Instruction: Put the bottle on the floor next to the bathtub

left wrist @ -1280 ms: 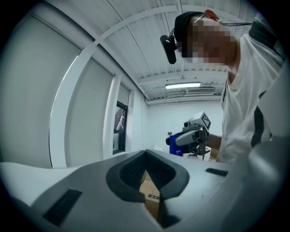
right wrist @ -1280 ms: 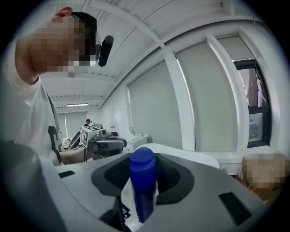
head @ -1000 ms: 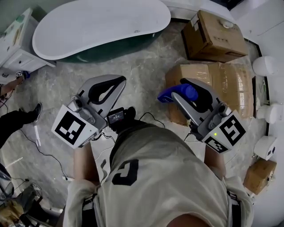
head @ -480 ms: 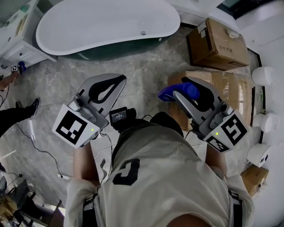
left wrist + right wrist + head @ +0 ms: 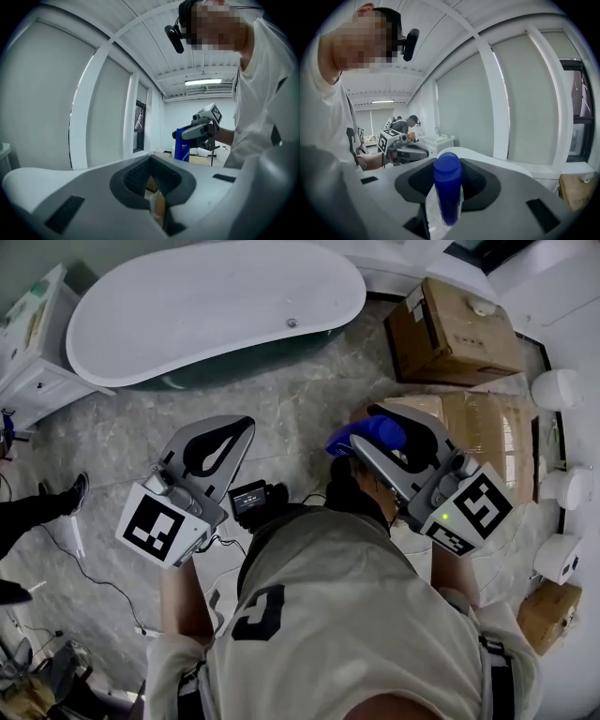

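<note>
The blue bottle [image 5: 349,440] is held above the marble floor, with my right gripper [image 5: 380,430] shut on it. In the right gripper view the bottle [image 5: 447,187] stands upright between the dark pads, cap toward the camera. My left gripper [image 5: 240,424] is held level to the bottle's left, its tips together with nothing in them. The white bathtub [image 5: 216,306] lies ahead of both grippers, across a strip of bare floor. The left gripper view shows its own jaws [image 5: 151,161] closed, and beyond them the bottle [image 5: 182,149] in the other gripper.
Cardboard boxes stand at the right: one [image 5: 455,320] by the tub's end, a flat one [image 5: 483,427] under my right gripper. A white cabinet [image 5: 33,371] is at the left. Another person's shoe [image 5: 73,491] and cables [image 5: 94,568] are on the floor. White fixtures [image 5: 558,390] line the right wall.
Both grippers have drifted a little toward the bathtub, the bottle still in the right one. The person at the left has slid further out of view.
</note>
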Demonstrator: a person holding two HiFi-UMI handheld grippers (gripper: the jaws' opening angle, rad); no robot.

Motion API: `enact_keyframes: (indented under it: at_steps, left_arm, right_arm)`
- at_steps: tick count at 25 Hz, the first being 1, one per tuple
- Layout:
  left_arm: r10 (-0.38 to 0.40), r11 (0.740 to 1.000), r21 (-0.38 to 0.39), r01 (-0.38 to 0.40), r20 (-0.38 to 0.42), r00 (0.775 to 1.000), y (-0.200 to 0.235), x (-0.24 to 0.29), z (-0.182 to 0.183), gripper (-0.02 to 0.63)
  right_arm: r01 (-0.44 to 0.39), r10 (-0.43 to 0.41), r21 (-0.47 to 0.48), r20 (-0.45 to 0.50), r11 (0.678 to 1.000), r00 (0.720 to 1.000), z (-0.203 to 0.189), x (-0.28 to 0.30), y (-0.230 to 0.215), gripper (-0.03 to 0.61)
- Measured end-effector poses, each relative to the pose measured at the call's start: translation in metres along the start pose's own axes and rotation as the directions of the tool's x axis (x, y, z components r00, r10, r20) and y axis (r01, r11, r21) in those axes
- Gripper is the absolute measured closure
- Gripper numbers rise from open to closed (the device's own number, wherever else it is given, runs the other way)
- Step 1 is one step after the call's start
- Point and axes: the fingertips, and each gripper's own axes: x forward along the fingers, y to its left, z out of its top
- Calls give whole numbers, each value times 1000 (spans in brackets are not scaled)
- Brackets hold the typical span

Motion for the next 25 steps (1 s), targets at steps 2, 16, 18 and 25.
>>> enact_keyframes:
  at_steps: [2,16,18,25]
  left_arm:
    - [1,1000,25,0,-13,1000,-3,19,5,555]
    - [-144,988,39,148,-94,985,-67,248,41,557]
    - [-142,988,36,147,-105,984,-78,283,46,557]
    - [-110,987,97,131,-197,974,-105,358,47,555]
  right_arm:
    - [8,-8,16,18,1000,1000,-2,-8,-22,419]
    - [9,-11,69,25,998,1000,-41,-103,-193,419]
    - [11,-12,67,13,998,1000,-50,-120,-220,419]
    - [7,-13,79,75,997,997,-62,-164,-294,419]
